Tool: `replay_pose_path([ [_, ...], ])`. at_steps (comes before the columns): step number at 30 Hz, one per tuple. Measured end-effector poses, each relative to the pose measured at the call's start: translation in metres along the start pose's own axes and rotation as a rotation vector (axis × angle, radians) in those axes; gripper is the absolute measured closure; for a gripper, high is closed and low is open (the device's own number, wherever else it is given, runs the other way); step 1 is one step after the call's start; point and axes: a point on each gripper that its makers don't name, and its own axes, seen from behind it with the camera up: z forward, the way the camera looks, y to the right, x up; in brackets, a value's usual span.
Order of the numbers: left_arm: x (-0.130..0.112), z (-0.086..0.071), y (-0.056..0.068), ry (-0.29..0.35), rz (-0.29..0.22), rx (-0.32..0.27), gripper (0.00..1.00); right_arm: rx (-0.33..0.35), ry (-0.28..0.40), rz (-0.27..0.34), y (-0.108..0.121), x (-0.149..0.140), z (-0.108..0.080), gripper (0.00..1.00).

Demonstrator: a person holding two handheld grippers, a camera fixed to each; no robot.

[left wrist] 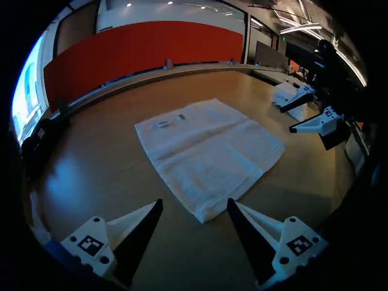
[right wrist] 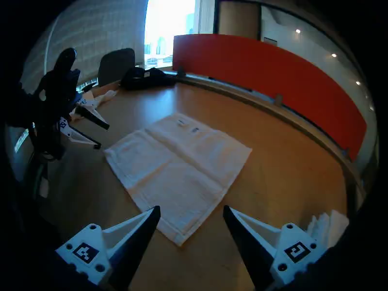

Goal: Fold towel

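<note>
Left gripper (left wrist: 194,201) has its jaws spread wide with nothing held, and the closest corner of the white towel (left wrist: 208,150) shows in the gap between its fingers. Right gripper (right wrist: 190,208) is the same deal (wide open, empty), pointed at another corner of that towel. Each one shows up in the other's view too, off to the side past the towel's edge, with its jaws apart.

The towel lies spread flat in the middle of the wooden table (left wrist: 97,169), creases running across it and two small tags (left wrist: 164,124) near one edge. Further out there's a stack of white cloths (left wrist: 286,92) near the table's edge, a dark bundle (right wrist: 145,77) at the far end by a chair (right wrist: 115,65), and a long red wall panel (left wrist: 145,48) behind the table.
</note>
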Motion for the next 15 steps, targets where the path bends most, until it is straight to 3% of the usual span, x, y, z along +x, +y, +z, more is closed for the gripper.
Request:
replay_pose_path([
  [8, -0.014, 0.013, 0.007, -0.036, -0.014, -0.016, 0.02, 0.011, -0.05, -0.007, -0.004, -0.028, 0.01, 0.0],
  [15, -0.024, 0.02, 0.013, -0.061, 0.006, -0.025, 0.02, 0.025, -0.084, -0.022, -0.007, -0.044, 0.016, 0.0],
])
